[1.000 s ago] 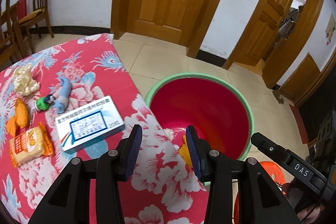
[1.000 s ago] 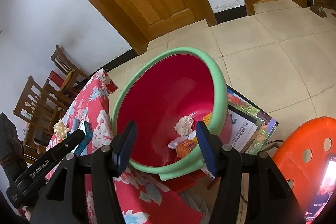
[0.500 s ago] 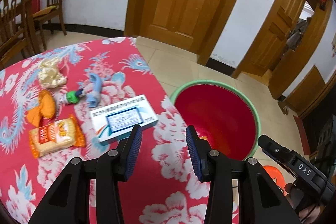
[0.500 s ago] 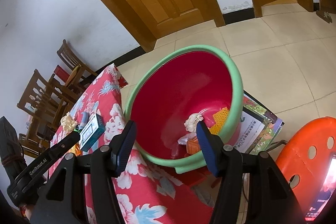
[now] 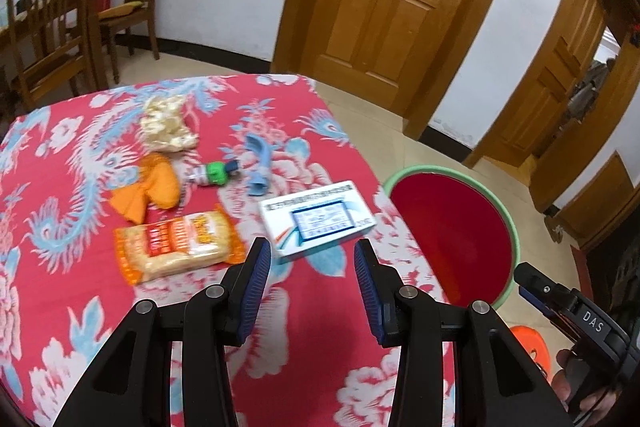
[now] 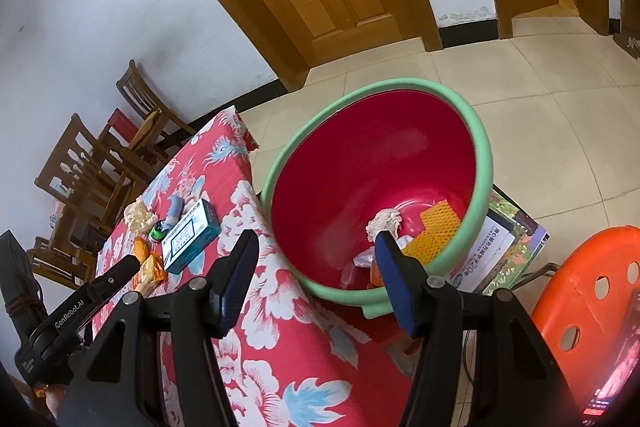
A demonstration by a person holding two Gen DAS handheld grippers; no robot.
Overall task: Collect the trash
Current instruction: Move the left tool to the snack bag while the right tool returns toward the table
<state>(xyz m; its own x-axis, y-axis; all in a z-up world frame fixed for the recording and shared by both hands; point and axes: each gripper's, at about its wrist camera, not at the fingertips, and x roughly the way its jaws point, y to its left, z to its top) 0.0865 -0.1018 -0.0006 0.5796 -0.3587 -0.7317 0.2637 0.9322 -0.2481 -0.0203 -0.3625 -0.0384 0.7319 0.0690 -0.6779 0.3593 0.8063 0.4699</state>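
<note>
A: Jaws on the left gripper (image 5: 312, 263) stand partly apart, nothing between; white box (image 5: 318, 221) on the red floral cloth (image 5: 312, 355) just past the tips at 12 o'clock.

B: Snack packet (image 5: 176, 247) at 10 o'clock, orange wrapper (image 5: 146, 189) and crumpled paper (image 5: 168, 125) beyond.

A: Right gripper (image 6: 316, 277)?

B: Open wider, empty. Red basin (image 6: 360, 167) with green rim at 1 o'clock, scraps inside.

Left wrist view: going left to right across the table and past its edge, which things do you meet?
Snack packet → orange wrapper → green-capped tube → blue piece → white box → red basin.
</note>
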